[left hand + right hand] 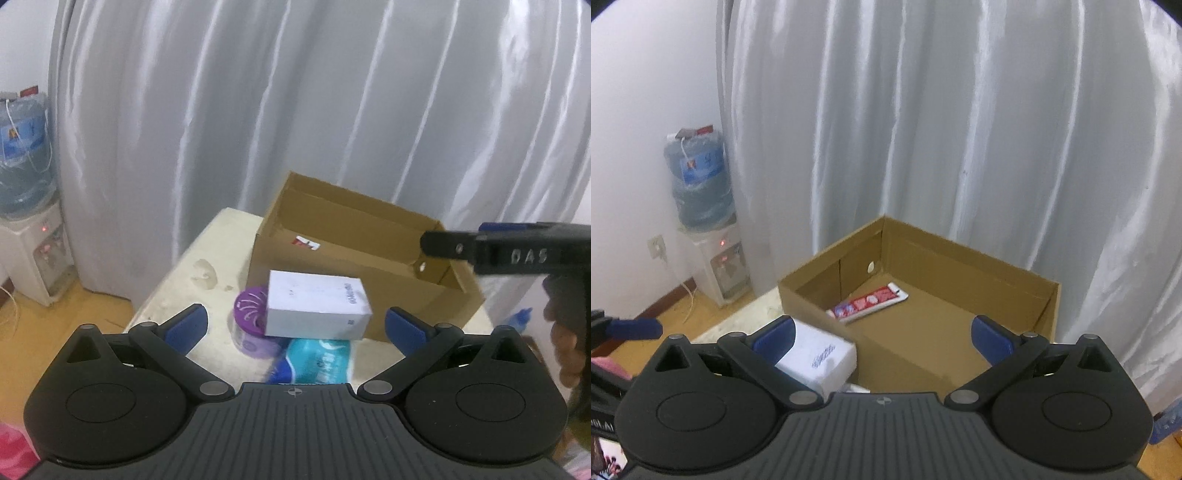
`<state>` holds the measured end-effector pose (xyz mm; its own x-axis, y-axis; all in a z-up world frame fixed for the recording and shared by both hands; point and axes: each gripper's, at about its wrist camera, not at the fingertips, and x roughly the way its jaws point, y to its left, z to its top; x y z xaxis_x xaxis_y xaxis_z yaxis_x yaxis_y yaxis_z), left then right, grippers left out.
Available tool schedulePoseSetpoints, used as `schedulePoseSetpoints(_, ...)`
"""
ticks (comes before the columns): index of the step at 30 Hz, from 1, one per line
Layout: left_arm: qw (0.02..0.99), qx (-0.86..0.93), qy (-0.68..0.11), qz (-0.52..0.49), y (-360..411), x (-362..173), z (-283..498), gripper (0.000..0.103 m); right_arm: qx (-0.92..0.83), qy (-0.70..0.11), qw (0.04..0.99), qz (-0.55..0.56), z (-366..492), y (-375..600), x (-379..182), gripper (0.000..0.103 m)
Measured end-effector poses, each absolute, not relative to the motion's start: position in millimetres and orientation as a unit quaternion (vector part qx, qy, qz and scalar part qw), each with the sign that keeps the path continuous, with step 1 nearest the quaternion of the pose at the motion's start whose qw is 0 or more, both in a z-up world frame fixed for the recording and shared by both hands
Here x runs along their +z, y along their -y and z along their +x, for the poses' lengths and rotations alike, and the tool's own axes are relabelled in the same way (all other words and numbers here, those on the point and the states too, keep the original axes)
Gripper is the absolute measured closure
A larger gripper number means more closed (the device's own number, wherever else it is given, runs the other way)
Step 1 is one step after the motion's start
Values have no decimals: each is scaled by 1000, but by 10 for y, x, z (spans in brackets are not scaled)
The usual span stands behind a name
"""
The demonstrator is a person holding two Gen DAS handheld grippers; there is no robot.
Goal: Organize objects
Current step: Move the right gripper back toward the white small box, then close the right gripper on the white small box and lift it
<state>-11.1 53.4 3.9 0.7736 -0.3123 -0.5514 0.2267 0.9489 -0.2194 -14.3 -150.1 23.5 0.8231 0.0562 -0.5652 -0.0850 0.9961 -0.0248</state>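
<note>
The left tool (295, 325) is matte black plastic with blue pads, spread wide, gripping nothing. Just ahead between its fingers lies a soft teal-and-blue plastic packet (317, 360), with a round purple canister (251, 321) with a slotted lid beside it. A smooth white rectangular box (317, 308) rests on top of both, its long axis running across the view, left to right.

The right tool (882, 334) is likewise wide open and empty. The white box sits beside its left finger, outside the carton.

Beyond stands an open brown corrugated cardboard box (945, 269) on the cream, stained surface (195, 266). Inside, a flat red-and-white packet (868, 304) lies on the floor of the cardboard box, long axis diagonal, pointing toward the far right. Glossy grey curtains (923, 129) hang behind.
</note>
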Motion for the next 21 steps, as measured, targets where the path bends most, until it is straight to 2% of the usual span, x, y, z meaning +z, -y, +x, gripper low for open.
schedulePoseSetpoints(6,938,-150,-310,-31,-423,-38,30,0,107,-334,927,132,31,1794,55,0)
schedulePoseSetpoints(14,923,-189,-333,-44,-314,-197,321,1,111,-388,888,220,317,1961,-283,0)
schedulePoseSetpoints(18,914,-203,-347,-56,-295,-270,452,2,122,-405,875,235,408,1933,-391,9)
schedulePoseSetpoints(21,908,-212,-357,-60,-274,-329,542,2,123,-419,865,247,488,1916,-476,22)
